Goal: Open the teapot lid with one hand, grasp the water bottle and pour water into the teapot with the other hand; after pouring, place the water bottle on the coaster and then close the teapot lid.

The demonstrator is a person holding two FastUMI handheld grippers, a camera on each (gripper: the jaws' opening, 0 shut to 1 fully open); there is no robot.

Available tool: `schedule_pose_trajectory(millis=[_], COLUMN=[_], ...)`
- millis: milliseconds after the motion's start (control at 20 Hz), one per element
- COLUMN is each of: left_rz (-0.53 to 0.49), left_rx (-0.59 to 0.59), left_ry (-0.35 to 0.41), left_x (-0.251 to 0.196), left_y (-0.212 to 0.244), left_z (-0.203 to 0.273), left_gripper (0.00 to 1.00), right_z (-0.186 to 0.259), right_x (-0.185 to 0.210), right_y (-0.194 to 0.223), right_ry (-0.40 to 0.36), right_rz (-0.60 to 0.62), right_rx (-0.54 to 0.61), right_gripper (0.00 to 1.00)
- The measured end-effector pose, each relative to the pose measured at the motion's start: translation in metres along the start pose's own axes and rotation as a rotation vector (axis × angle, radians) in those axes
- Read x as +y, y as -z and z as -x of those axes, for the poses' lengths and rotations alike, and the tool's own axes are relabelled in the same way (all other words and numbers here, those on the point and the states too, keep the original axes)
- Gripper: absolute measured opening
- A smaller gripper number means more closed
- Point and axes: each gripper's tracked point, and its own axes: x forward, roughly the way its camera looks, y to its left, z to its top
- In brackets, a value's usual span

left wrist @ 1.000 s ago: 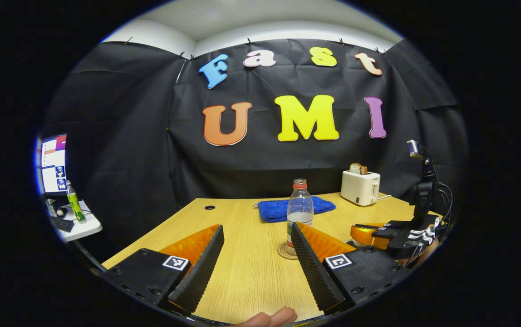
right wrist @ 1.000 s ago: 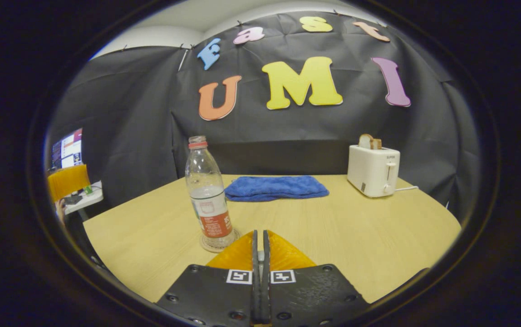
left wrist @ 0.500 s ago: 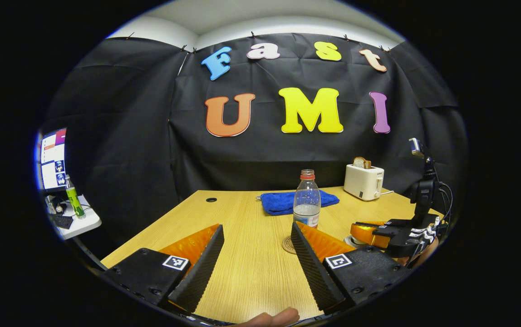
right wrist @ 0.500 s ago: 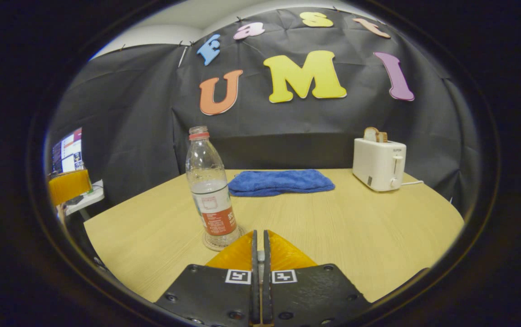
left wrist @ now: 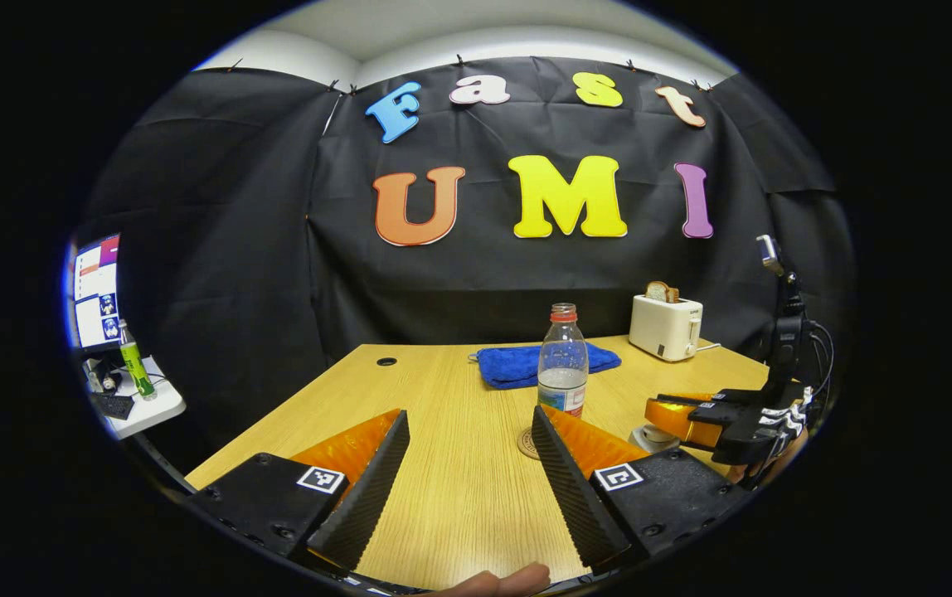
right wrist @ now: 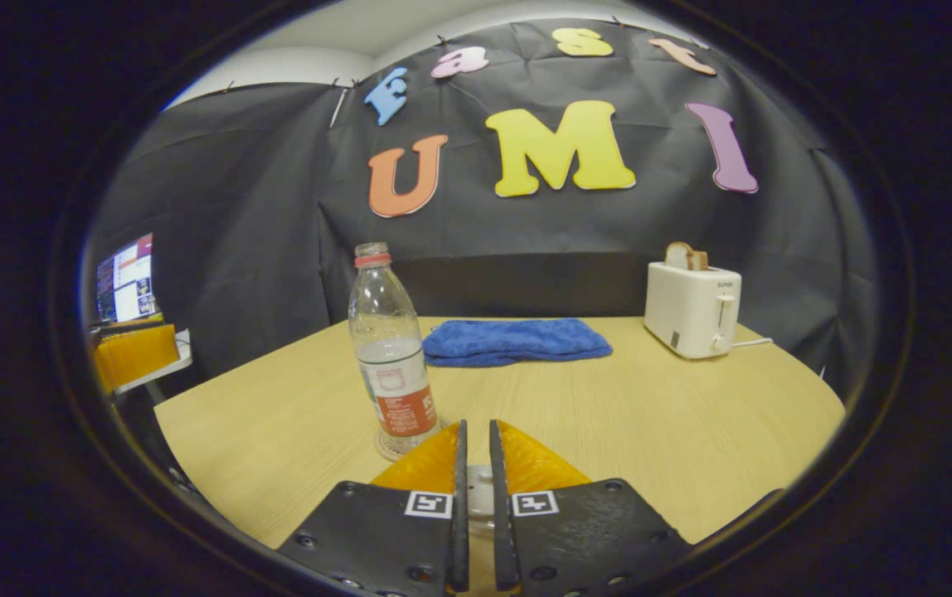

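My left tool (left wrist: 469, 431) is spread wide, with nothing between its fingers, low over the pale wooden desk (left wrist: 459, 497). Ahead of it the water bottle (left wrist: 563, 369) stands upright on a round coaster (left wrist: 528, 444), partly filled with water. My right tool (right wrist: 474, 431) has its fingers almost together, a narrow gap left between them; something pale shows in that gap, though I cannot tell whether the fingers press on it. From the left gripper view, the right tool sits at the right edge above a small pale object I cannot identify. Farther back on the desk lie a folded blue towel (right wrist: 516, 341) and a white toaster (right wrist: 692, 309) with bread in it.
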Motion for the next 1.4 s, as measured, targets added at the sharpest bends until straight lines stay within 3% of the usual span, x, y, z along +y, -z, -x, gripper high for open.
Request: schedule_pose_trajectory(millis=[350,700,1250,1350,1400], left_rz=[-0.002,-0.018,-0.019,-0.021,-0.023], left_rx=[0.004,0.02,0.038,0.041,0.045], left_ry=[0.005,-0.002,-0.004,-0.005,-0.005], left_x=[-0.003,-0.001,-0.002,-0.001,-0.002], left_y=[0.001,0.005,0.012,0.013,0.013], left_z=[-0.001,-0.003,-0.007,-0.008,-0.008], left_gripper=[0.93,0.93,0.93,0.93,0.93], right_z=[0.006,0.0,-0.001,-0.003,-0.005], right_x=[-0.003,-0.006,-0.009,-0.007,-0.009], right_y=[-0.004,0.022,0.022,0.021,0.021], right_ry=[0.007,0.015,0.032,0.033,0.044], right_rz=[0.013,0.007,0.018,0.027,0.035], right_rx=[-0.02,0.022,-0.018,-0.021,-0.021], right_gripper=[0.19,0.19,0.2,0.07,0.06])
